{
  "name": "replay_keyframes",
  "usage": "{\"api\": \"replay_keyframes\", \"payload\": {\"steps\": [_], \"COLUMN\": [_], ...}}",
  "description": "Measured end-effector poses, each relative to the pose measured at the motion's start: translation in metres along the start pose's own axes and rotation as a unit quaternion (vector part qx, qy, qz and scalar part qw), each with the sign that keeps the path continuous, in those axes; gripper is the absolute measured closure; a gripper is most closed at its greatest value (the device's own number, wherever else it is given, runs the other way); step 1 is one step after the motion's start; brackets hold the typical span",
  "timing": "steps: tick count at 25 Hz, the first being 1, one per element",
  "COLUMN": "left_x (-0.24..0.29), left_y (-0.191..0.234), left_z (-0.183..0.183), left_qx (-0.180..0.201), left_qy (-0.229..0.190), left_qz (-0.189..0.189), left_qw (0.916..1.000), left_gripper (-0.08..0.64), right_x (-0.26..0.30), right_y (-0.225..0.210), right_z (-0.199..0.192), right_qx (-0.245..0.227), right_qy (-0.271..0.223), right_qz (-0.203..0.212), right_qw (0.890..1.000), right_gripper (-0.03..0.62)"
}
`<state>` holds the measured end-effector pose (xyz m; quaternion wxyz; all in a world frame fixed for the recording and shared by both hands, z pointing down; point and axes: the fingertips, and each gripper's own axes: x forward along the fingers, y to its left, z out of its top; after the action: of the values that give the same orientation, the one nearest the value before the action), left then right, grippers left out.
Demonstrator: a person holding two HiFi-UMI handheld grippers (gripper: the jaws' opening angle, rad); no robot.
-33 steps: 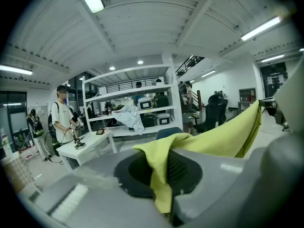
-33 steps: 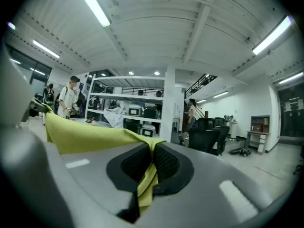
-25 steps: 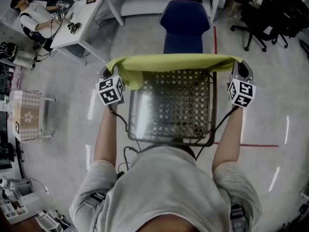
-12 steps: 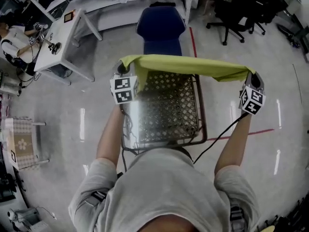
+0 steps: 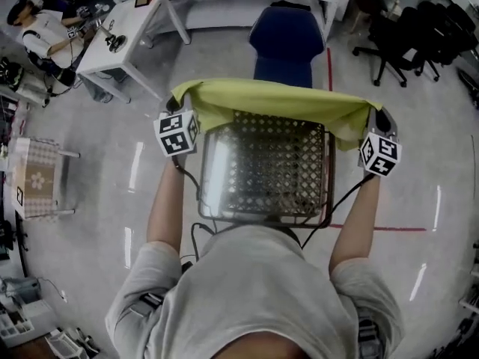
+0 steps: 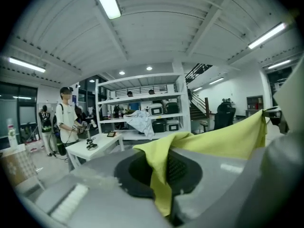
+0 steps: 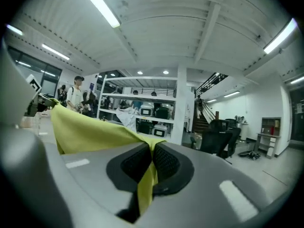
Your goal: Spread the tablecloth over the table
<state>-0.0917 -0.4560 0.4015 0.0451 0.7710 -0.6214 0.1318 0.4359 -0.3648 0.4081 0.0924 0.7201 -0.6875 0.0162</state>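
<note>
Yellow-green tablecloth [image 5: 273, 99] is held stretched, creased and sagging slightly, above the far edge of the perforated metal table [image 5: 262, 174]. Left gripper [image 5: 178, 102] and right gripper [image 5: 374, 117] each pinch one corner. Blue chair [image 5: 287, 40] stands beyond on a glossy grey floor [image 5: 97, 200].

My left tongs [image 6: 161, 175] are pinched tight on a corner of the yellow-green tablecloth [image 6: 223, 139]. The cloth runs up and off to the right, pulled fairly flat, to what may be my right tongs [image 6: 268, 114] at the edge. Far behind I see white shelves [image 6: 142, 108], a person [image 6: 66, 120] standing by a white worktop [image 6: 102, 144], and long lights [image 6: 107, 1] on the ceiling.
</note>
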Motion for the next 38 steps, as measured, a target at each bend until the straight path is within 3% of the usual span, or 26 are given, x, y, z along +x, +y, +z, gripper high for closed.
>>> {"api": "replay_keyframes", "payload": {"steps": [4, 7, 19, 27, 38], "left_x": [-0.027, -0.042, -0.066, -0.102, -0.151], "left_y": [0.053, 0.067, 0.04, 0.034, 0.015], "left_z": [-0.019, -0.043, -0.124, -0.155, -0.177], "left_qx": [-0.007, -0.003, -0.008, -0.016, -0.013], "left_qy": [0.011, 0.026, 0.061, 0.081, 0.099], "left_qz": [0.041, 0.041, -0.022, -0.053, -0.047], "left_qw": [0.9991, 0.9988, 0.9979, 0.9952, 0.9939], "left_gripper": [0.529, 0.529, 0.529, 0.529, 0.529], "right_x": [0.019, 0.015, -0.082, -0.14, -0.179], "right_y": [0.057, 0.08, 0.095, 0.103, 0.091], "right_z": [0.005, 0.002, -0.054, -0.076, -0.092], "right_qx": [0.005, 0.014, 0.012, 0.019, 0.016], "right_qy": [-0.004, 0.002, 0.063, 0.076, 0.072], "right_qz": [0.037, 0.038, -0.028, -0.052, -0.026], "right_qw": [0.999, 0.999, 0.998, 0.996, 0.997], "right_gripper": [0.581, 0.583, 0.583, 0.583, 0.582]}}
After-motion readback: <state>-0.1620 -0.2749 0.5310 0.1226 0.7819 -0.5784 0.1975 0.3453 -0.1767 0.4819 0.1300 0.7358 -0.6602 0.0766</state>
